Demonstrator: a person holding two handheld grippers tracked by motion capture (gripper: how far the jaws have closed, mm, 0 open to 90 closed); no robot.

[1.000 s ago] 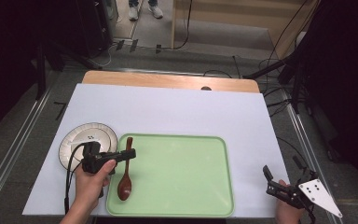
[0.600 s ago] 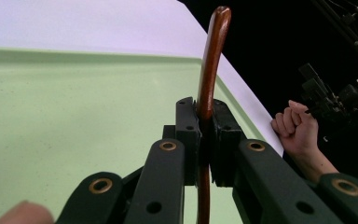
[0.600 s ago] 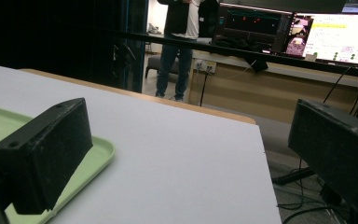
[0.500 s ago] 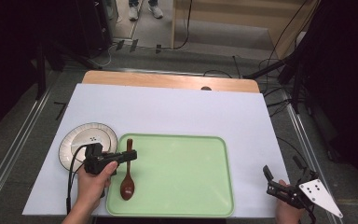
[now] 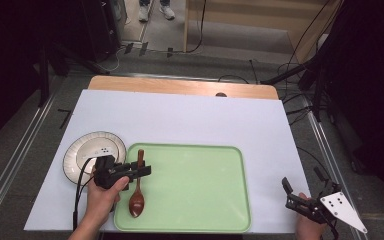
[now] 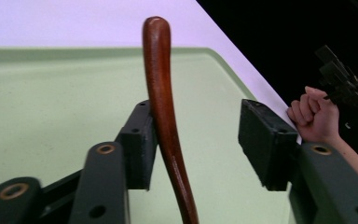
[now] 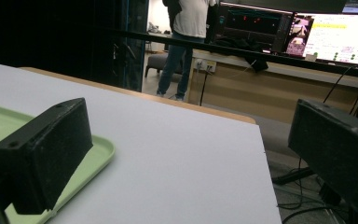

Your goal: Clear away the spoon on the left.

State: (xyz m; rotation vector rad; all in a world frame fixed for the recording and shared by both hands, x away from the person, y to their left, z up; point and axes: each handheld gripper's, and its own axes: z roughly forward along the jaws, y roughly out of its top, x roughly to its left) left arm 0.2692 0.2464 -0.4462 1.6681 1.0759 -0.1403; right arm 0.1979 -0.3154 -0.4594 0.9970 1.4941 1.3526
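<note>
A dark wooden spoon [image 5: 136, 192] lies on the left part of a pale green tray [image 5: 195, 185], bowl toward the person, handle pointing away. My left gripper [image 5: 144, 171] straddles the handle. In the left gripper view the jaws stand open around the spoon [image 6: 161, 84]: the handle leans against the left pad [image 6: 137, 140], and a wide gap separates it from the right one. My right gripper [image 5: 302, 181] hovers off the table's right front corner, open, with nothing between its pads [image 7: 46, 149].
A white plate [image 5: 82, 150] sits on the white tabletop [image 5: 190, 120] just left of the tray, close behind my left hand. The right hand [image 6: 314, 114] shows far off in the left gripper view. A person [image 7: 186, 28] stands beyond the table's far edge.
My left gripper has edged slightly to the right over the spoon handle, and the spoon has barely shifted on the tray. The right gripper has stayed where it was.
</note>
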